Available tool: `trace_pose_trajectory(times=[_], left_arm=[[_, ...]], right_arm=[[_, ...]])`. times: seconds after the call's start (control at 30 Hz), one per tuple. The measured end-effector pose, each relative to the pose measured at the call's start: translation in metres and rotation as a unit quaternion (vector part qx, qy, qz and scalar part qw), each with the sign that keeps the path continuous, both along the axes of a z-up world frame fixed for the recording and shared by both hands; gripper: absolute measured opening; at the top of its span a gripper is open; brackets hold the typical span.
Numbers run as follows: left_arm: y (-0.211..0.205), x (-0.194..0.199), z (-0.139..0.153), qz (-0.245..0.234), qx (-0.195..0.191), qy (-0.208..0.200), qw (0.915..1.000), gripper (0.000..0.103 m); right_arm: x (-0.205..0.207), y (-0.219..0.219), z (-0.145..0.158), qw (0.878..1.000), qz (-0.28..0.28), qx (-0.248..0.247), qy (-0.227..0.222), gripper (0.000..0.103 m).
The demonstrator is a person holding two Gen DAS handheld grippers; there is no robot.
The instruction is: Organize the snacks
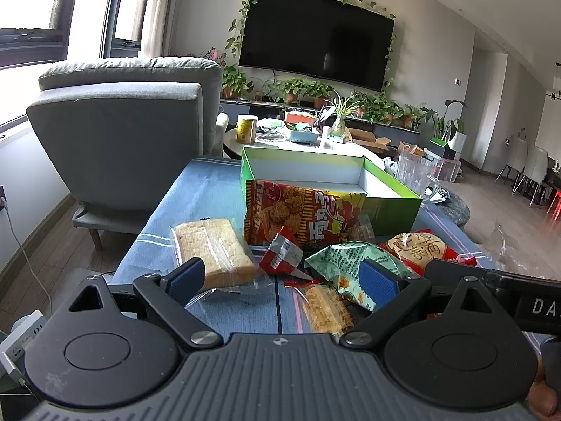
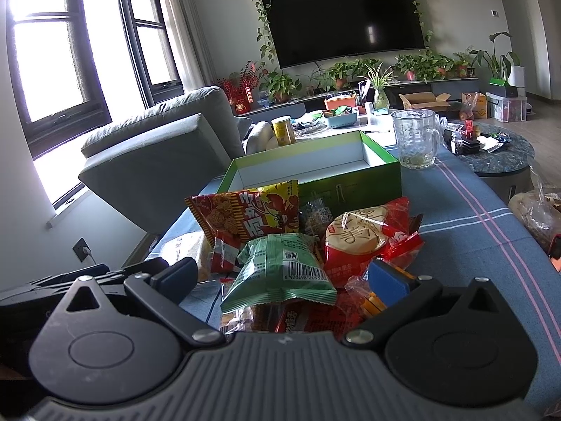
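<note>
A pile of snack packets lies on the blue striped cloth in front of an empty green box [image 1: 396, 207] [image 2: 350, 184]. A red-and-yellow noodle-snack bag [image 1: 301, 214] [image 2: 245, 214] leans on the box front. Near it lie a wrapped pale cake slab [image 1: 214, 252], a green bag [image 1: 350, 263] [image 2: 280, 270] and a red cracker pack [image 1: 424, 249] [image 2: 364, 235]. My left gripper [image 1: 282, 280] is open just short of the pile. My right gripper [image 2: 282, 277] is open too, with the green bag between its fingers, untouched.
A grey armchair [image 1: 126, 140] stands left of the table. A glass mug [image 2: 417, 140] sits on the cloth right of the box. Behind are a cluttered round coffee table [image 1: 298, 137], a TV [image 1: 315, 35] and potted plants. Bare cloth [image 2: 484, 228] stretches to the right.
</note>
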State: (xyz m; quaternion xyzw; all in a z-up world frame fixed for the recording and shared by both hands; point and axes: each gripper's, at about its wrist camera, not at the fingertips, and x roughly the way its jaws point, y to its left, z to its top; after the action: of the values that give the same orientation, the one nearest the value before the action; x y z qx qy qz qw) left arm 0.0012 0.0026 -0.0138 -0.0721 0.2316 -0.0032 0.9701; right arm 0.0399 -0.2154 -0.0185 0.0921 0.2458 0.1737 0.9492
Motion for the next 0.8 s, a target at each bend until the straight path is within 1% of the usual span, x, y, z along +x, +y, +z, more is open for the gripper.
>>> trace_pose_trajectory(times=[0.5,0.63,0.8], left_arm=[[0.001,0.002,-0.001,-0.001,0.003,0.001,1.0,0.094],[0.008,0.013,-0.001,-0.005,0.001,-0.007,1.0,0.094],[0.018,0.037,-0.003,-0.017,0.003,-0.012,0.9998,0.094]], right_arm=[[0.002,-0.001,-0.002,1.0,0.001,0.0,0.001,0.1],[0.012,0.001,0.003,1.0,0.014,0.0,-0.012,0.1],[0.034,0.005,0.007,0.999,0.043,0.006,-0.032,0.1]])
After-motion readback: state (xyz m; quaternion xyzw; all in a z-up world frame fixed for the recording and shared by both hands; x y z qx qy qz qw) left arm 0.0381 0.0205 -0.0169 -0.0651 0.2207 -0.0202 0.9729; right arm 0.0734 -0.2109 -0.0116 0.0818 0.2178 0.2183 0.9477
